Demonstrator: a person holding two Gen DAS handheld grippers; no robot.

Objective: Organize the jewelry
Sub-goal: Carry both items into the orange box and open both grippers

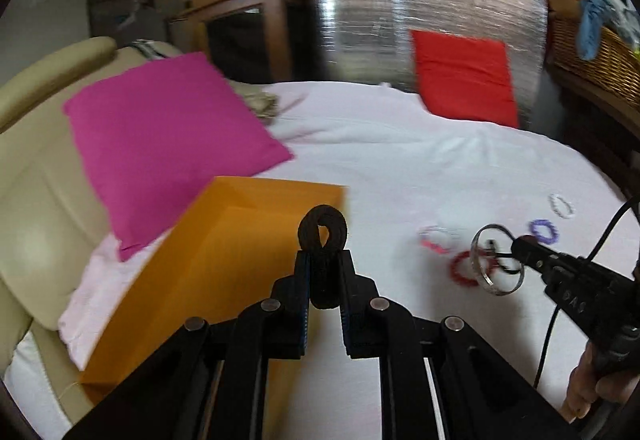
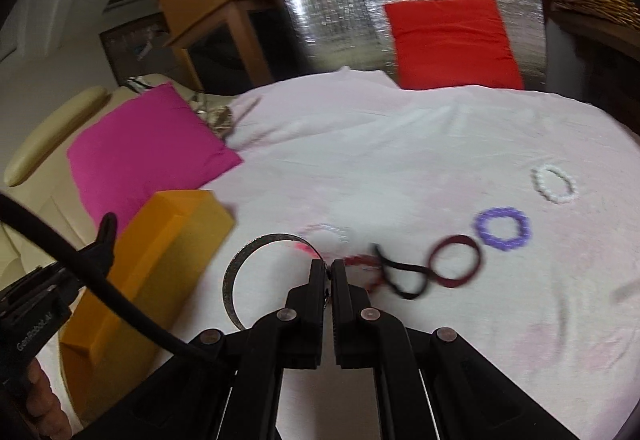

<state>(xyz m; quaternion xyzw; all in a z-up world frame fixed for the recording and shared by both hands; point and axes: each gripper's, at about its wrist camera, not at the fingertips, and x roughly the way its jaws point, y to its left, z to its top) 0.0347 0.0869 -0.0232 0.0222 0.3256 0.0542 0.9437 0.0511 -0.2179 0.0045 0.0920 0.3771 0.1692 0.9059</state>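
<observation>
In the left wrist view my left gripper is shut on a black fabric band, whose loop sticks up above the fingertips. It hangs over the open orange box. At the right of that view my right gripper holds a silver bangle above the bed. The right wrist view shows the right gripper shut on the silver bangle, which curves off to its left. My left gripper shows at the left edge, beside the orange box.
On the white sheet lie a black band, a dark red bangle, a purple bracelet, a white bead bracelet and a pink-white one. A magenta pillow and a red pillow border the sheet.
</observation>
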